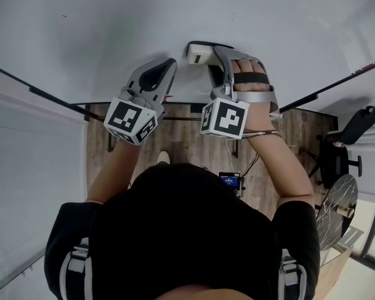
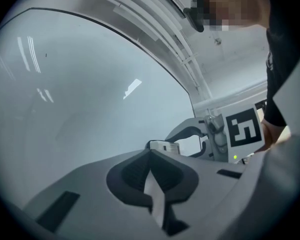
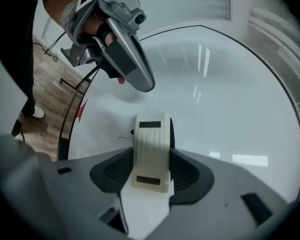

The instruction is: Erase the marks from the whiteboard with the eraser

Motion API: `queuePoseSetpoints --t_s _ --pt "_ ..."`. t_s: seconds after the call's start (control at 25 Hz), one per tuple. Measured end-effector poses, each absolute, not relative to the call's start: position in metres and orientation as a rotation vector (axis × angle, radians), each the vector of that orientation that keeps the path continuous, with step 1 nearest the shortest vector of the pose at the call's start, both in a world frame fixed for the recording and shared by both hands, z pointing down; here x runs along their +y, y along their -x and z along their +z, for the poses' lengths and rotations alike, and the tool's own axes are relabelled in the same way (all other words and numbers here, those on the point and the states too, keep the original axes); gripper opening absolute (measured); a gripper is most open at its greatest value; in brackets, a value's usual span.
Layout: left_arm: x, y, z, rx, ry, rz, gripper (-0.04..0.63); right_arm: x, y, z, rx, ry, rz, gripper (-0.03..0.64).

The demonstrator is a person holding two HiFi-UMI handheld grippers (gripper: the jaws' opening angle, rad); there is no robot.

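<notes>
Gripping the eraser [image 3: 151,144], your right tool [image 3: 151,171] presses it flat on the whiteboard [image 3: 230,104].
Both jaws clamp the cream eraser's long sides, near the whiteboard's lower edge, and a thin dark mark [image 3: 122,138] sits just beside it. Your left tool [image 2: 151,176] hovers close by at the same edge, with its jaws together and nothing between them.

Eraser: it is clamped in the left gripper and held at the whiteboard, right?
Not quite. The right gripper view shows the eraser clamped in the right gripper, not the left. The left gripper is shut with nothing between its jaws. The rest stands: the eraser is held at the whiteboard.
</notes>
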State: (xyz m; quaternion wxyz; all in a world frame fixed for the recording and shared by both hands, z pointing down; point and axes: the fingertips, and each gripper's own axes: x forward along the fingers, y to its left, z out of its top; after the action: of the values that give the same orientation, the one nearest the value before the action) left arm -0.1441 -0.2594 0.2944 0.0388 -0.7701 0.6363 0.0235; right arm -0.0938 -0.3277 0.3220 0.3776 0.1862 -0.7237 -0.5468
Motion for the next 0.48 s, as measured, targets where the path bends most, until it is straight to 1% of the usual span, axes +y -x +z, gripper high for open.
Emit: queuePoseSetpoints --t_s 0.32,0.48 --pt "-0.258 0.152 0.298 1.977 2.347 0.079 0.008 -0.322 0.086 0.323 -1.910 -0.415 -1.320 0.230" --pt "-0.256 0.150 0.298 1.973 2.343 0.078 0.008 -0.314 0.078 0.292 -1.980 -0.459 -1.345 0.230"
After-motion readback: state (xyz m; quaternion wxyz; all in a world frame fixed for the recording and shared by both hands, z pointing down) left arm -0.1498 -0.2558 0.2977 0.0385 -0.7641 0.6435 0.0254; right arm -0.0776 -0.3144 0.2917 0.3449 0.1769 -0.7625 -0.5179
